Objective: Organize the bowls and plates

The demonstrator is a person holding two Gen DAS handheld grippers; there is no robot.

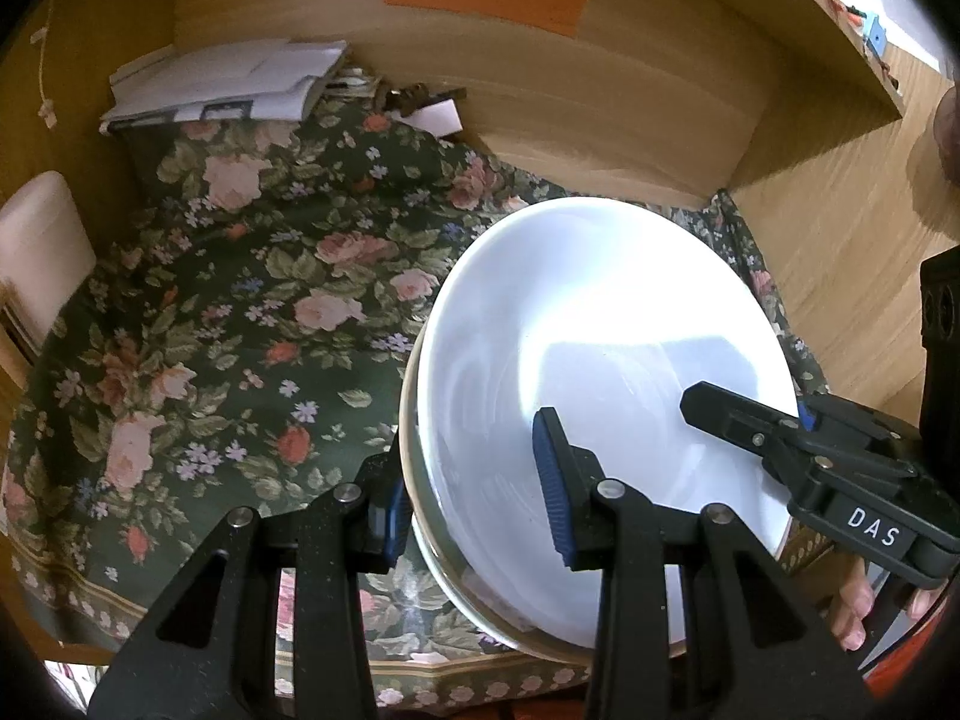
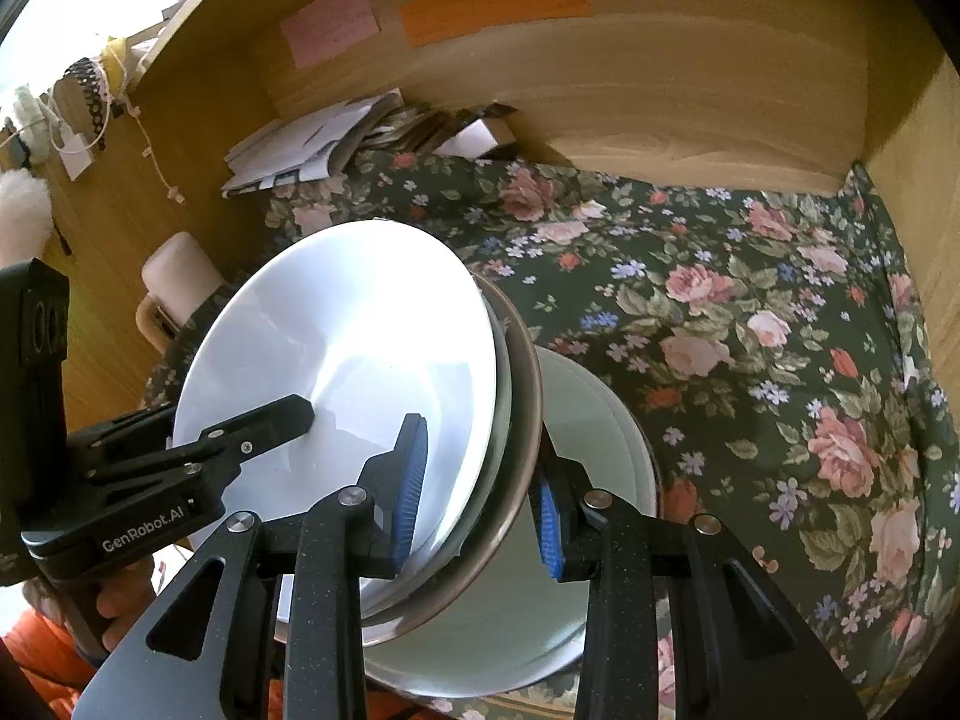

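Observation:
A stack of white plates is held tilted above a floral cloth. My left gripper grips the stack's left rim, one pad under it and one on top. My right gripper grips the opposite rim of the same stack; a metal-rimmed dish lies under the top plate. A larger white plate sits on the cloth beneath the stack. Each gripper shows in the other's view, the right one and the left one.
A wooden back wall carries orange, green and pink paper notes. Folded papers lie at the back left. A white cushioned chair stands at the left. A wooden side panel bounds the right.

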